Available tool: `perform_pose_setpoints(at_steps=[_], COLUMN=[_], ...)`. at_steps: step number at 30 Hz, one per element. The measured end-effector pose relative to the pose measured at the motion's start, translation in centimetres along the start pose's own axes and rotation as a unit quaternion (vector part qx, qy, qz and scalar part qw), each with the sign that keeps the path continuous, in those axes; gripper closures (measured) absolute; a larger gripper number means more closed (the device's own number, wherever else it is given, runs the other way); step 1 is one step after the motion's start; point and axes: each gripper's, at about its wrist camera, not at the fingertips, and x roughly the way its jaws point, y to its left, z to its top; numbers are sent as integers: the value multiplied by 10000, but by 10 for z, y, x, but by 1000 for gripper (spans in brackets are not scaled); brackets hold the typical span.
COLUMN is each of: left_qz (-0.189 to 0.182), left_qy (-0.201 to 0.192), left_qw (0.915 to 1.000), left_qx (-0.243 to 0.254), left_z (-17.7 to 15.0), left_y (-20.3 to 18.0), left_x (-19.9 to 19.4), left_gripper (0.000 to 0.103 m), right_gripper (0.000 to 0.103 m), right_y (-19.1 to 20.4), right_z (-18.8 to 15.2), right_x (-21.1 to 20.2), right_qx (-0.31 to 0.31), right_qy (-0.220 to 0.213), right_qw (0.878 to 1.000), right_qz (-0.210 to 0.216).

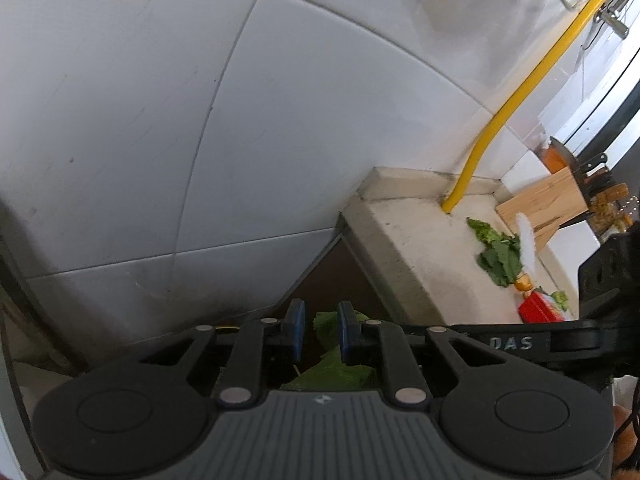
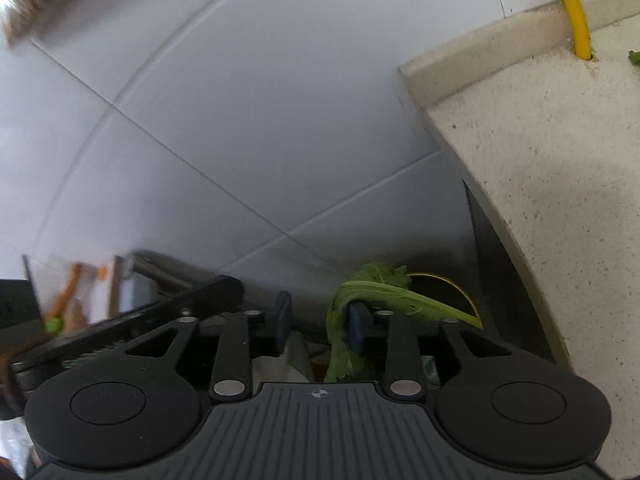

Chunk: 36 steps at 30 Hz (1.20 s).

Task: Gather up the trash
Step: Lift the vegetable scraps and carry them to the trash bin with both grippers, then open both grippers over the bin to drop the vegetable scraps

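Beside the counter (image 2: 540, 184), limp green leaf (image 2: 372, 292) draped over the parted right hand-held gripper (image 2: 320, 320)

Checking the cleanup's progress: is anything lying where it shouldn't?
Yes. Leafy scraps, a red wrapper and an orange bit litter the countertop, and a green leaf hangs draped over one finger of the right tool.

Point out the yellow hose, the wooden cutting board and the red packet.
yellow hose (image 1: 520, 92), left wrist view, middle of its length
wooden cutting board (image 1: 540, 200), left wrist view, its flat face
red packet (image 1: 538, 309), left wrist view, its top
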Motion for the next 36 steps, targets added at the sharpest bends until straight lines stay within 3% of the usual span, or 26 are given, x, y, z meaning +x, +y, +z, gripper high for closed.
perform_pose_setpoints(at_steps=[6,17,22,36], left_qz=[181,303,461,836], left_qy=[43,125,124,144], left_qw=[9998,9995,9986,9939], left_qx=[39,-19,237,707], left_z=[-6,-13,-14,-17], left_y=[5,21,14,2], left_x=[6,16,19,27], left_gripper=[91,90,83,70], right_gripper=[45,43,43,29], right_y=[-2,-3,-9,3], right_z=[-1,-11,-16,-27], right_x=[31,74,68,29], right_qx=[-3,83,147,-219], right_qy=[383,777,758,314], right_qw=[9990,9958,9949,9927], right_qz=[-212,-487,-644,-1143])
